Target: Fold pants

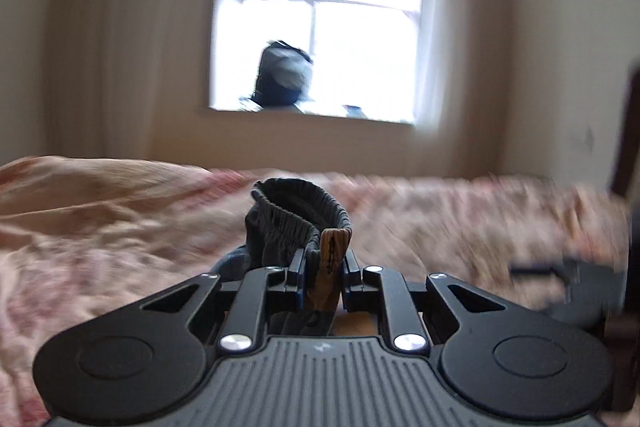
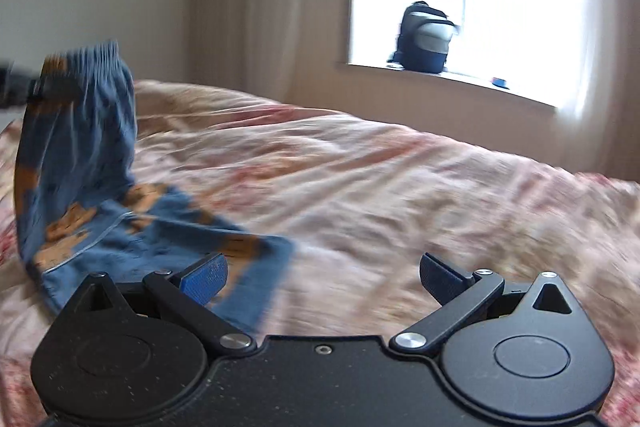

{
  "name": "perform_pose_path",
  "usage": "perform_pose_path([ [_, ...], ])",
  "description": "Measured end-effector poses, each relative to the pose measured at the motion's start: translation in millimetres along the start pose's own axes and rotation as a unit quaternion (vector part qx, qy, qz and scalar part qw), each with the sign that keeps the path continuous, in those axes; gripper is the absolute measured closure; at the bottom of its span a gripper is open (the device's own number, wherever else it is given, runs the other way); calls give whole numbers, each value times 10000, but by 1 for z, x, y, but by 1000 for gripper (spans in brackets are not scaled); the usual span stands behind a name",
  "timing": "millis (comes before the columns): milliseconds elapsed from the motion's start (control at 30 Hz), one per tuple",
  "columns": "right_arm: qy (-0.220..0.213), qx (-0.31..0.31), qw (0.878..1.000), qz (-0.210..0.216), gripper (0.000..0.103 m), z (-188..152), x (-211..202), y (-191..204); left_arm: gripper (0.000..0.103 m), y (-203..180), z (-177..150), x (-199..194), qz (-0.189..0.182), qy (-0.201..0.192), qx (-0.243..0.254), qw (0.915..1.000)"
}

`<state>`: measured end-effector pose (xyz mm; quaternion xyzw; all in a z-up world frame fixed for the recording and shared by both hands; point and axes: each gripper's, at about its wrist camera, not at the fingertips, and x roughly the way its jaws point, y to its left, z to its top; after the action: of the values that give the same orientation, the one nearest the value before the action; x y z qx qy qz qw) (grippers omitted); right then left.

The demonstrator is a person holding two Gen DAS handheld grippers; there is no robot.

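The pants [image 2: 100, 155] are blue with orange patches and an elastic waistband. My left gripper [image 1: 322, 267] is shut on the waistband [image 1: 300, 211] and holds it up above the bed. In the right wrist view the left gripper [image 2: 16, 87] shows at the far left edge, with the pants hanging from it and their legs trailing over the bed. My right gripper [image 2: 322, 277] is open and empty, low over the bed, with the pant leg's end by its left finger [image 2: 204, 279]. It also shows blurred in the left wrist view [image 1: 560, 275].
The bed [image 2: 380, 187] has a rumpled pink floral cover. Behind it is a bright window [image 1: 320, 27] with a dark backpack [image 2: 426, 37] on the sill and a curtain beside it. A dark piece of furniture [image 1: 630, 147] stands at the right edge.
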<state>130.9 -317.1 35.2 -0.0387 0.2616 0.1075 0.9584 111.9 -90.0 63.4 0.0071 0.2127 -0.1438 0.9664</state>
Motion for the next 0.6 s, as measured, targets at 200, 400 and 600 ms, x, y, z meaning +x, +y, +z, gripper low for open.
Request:
perform_pose_path([
  [200,159,454,9988,-2,1,-17,-1,-37,85,-52,-54,37,-146,717,701,9949],
  [400,381,763,9930,818,1,-21,16,-35,77,-61,-79,41,36,950,1097,9894],
  [600,623,795,9775,1854,1,1,42,-13,58,-74,-82,28,72,907,1310,9872],
])
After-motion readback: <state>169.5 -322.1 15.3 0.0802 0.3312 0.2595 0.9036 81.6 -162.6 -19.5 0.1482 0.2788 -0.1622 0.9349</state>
